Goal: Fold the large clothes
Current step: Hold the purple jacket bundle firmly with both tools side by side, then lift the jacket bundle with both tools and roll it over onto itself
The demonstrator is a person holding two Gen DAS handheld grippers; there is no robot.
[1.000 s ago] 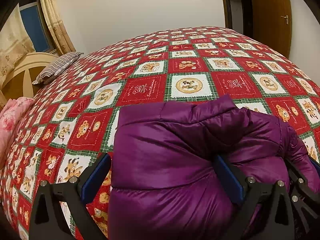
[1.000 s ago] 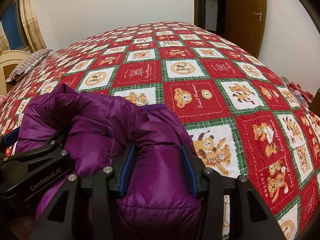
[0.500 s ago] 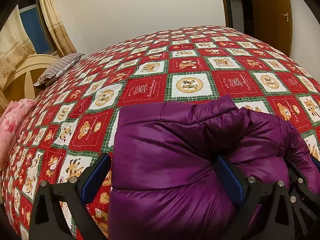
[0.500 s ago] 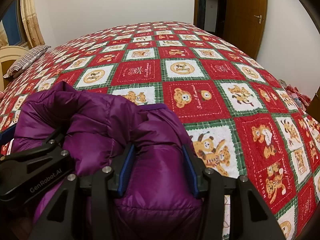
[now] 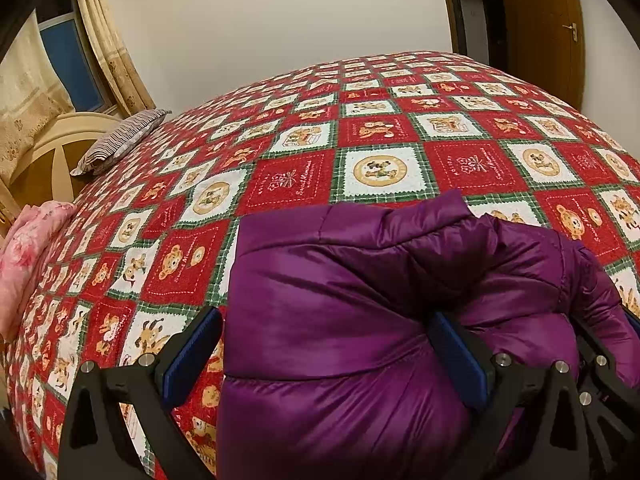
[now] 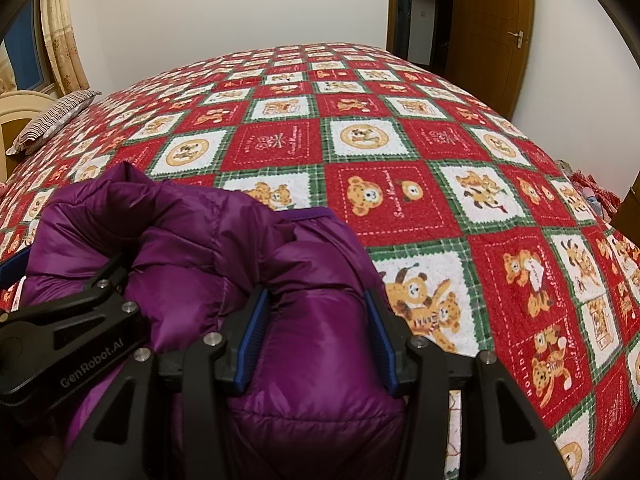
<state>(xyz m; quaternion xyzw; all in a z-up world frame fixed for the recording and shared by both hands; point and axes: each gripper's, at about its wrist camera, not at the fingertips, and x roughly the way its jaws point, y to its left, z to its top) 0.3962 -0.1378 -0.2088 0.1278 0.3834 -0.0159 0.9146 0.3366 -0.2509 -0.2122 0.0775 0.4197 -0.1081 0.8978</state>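
Note:
A purple puffer jacket (image 5: 340, 300) lies bunched in a thick folded bundle on the near part of the bed. My left gripper (image 5: 322, 320) straddles its left half and stands open: the right pad digs into the fabric, while the left pad (image 5: 192, 352) is just clear of the jacket's edge. In the right wrist view the jacket (image 6: 192, 240) bulges up between the blue pads of my right gripper (image 6: 316, 300), which is shut on a padded fold at the bundle's right end. The two grippers sit close side by side.
A red, white and green bear-patterned bedspread (image 6: 400, 140) covers the whole bed beyond the jacket. A striped pillow (image 5: 120, 144) lies at the far left by the headboard, and pink bedding (image 5: 24, 248) sits at the left edge. A wooden door (image 6: 492, 40) stands at the back right.

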